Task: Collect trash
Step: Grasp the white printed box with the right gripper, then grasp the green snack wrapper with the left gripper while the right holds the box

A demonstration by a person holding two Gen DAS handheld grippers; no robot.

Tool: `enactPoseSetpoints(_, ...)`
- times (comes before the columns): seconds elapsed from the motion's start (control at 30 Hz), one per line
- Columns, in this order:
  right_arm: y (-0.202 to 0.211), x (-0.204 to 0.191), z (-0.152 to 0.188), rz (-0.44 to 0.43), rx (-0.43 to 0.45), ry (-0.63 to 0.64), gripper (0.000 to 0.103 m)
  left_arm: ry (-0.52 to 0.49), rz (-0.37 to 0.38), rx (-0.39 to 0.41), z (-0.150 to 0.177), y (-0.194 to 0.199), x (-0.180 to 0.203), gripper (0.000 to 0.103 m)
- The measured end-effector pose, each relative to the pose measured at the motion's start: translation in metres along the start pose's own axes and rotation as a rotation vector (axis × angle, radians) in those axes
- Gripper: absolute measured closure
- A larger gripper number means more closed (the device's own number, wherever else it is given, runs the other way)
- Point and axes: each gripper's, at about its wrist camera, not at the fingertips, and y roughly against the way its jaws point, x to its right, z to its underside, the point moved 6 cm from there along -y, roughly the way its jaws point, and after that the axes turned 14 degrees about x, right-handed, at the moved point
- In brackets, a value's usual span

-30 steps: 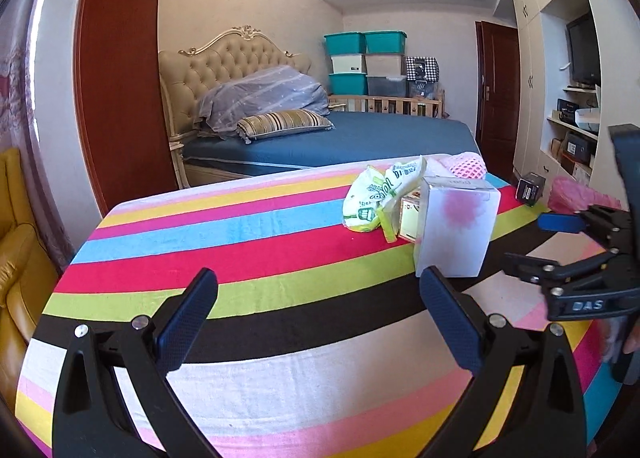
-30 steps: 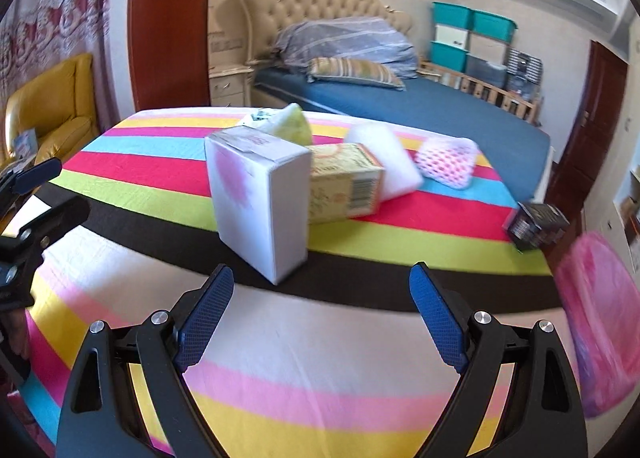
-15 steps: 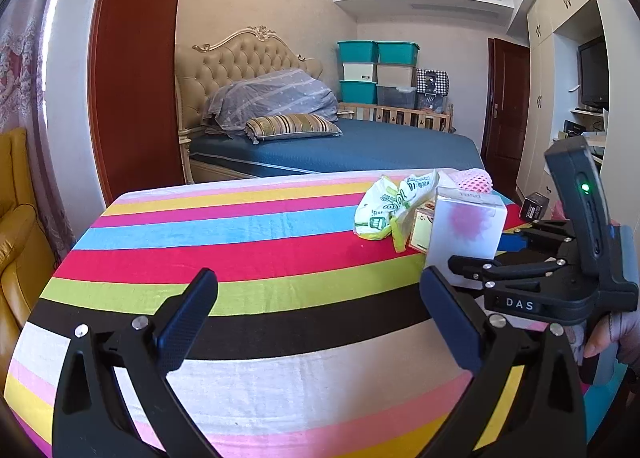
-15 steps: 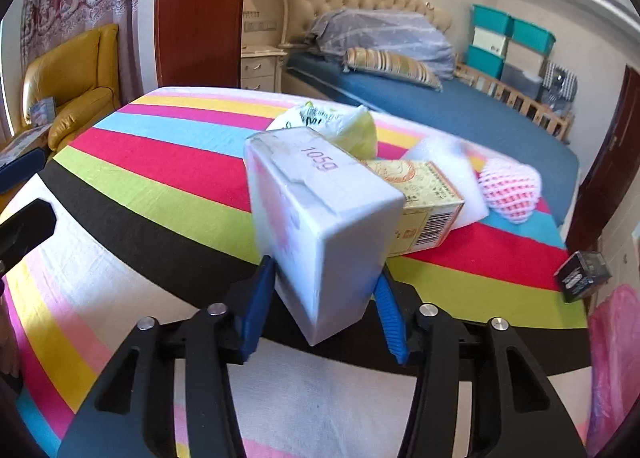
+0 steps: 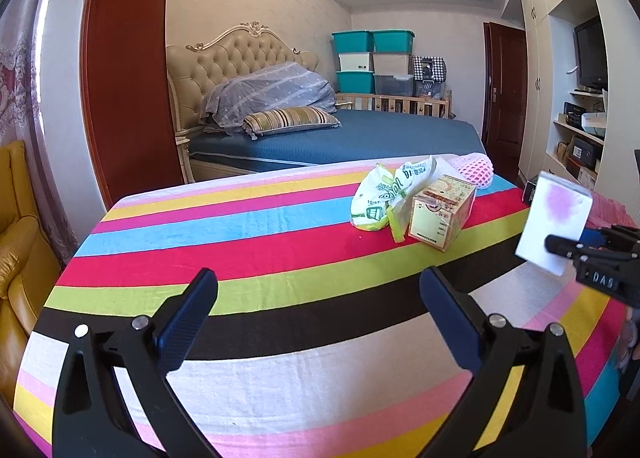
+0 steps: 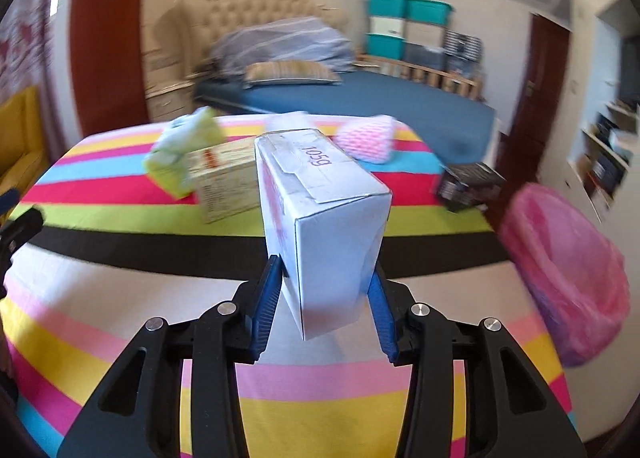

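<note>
A white box (image 6: 324,226) with a pink smudge on its side sits between the blue pads of my right gripper (image 6: 326,274). The jaws are closing and the pads press on its lower sides. The box hangs tilted above the striped tablecloth (image 5: 240,242). In the left wrist view the same box (image 5: 554,218) is at the far right, lifted off the cloth. My left gripper (image 5: 318,278) stands open over the near stripes with nothing between its fingers. A beige carton (image 5: 440,214), a green-white plastic bag (image 5: 376,202) and a pink foam net (image 5: 474,170) lie at the far side.
A bin lined with a pink bag (image 6: 560,266) stands off the table's right edge. A small black box (image 6: 466,184) rests near that edge. A yellow armchair (image 5: 16,242) is at the left, and a bed (image 5: 340,138) stands behind the table.
The right gripper closed on the white box, lifted it off the cloth and carried it right, away from the beige carton. The left gripper has stayed put and open.
</note>
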Motion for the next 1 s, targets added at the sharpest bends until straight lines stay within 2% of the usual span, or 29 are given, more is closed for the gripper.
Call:
enactPoseSetpoints(0.23, -0.012, 0.020, 0.007, 0.060, -0.053, -0.065, 0.061, 0.028, 0.040, -0.040, 0.000, -0.019, 0.006, 0.005)
enactPoseSetpoints(0.37, -0.015, 0.019, 0.008, 0.073, -0.064, -0.057, 0.061, 0.019, 0.072, -0.075, -0.002, -0.045, 0.022, 0.005)
enactPoseSetpoints(0.53, -0.015, 0.019, 0.008, 0.076, -0.067, -0.050, 0.061, 0.064, 0.105, -0.102, -0.010, -0.079, 0.041, 0.006)
enactPoseSetpoints(0.7, -0.015, 0.018, 0.008, 0.073, -0.070, -0.057, 0.061, 0.078, 0.146, -0.120, -0.016, -0.104, 0.056, 0.021)
enactPoseSetpoints(0.9, -0.015, 0.018, 0.008, 0.068, -0.072, -0.060, 0.061, 0.078, 0.144, -0.117, -0.028, -0.131, 0.069, 0.022)
enactPoseSetpoints(0.97, -0.015, 0.018, 0.007, 0.067, -0.072, -0.062, 0.061, 0.075, 0.145, -0.136, -0.028, -0.142, 0.072, 0.027)
enactPoseSetpoints(1.0, -0.015, 0.019, 0.007, 0.065, -0.072, -0.064, 0.061, 0.074, 0.146, -0.151, -0.026, -0.147, 0.073, 0.033)
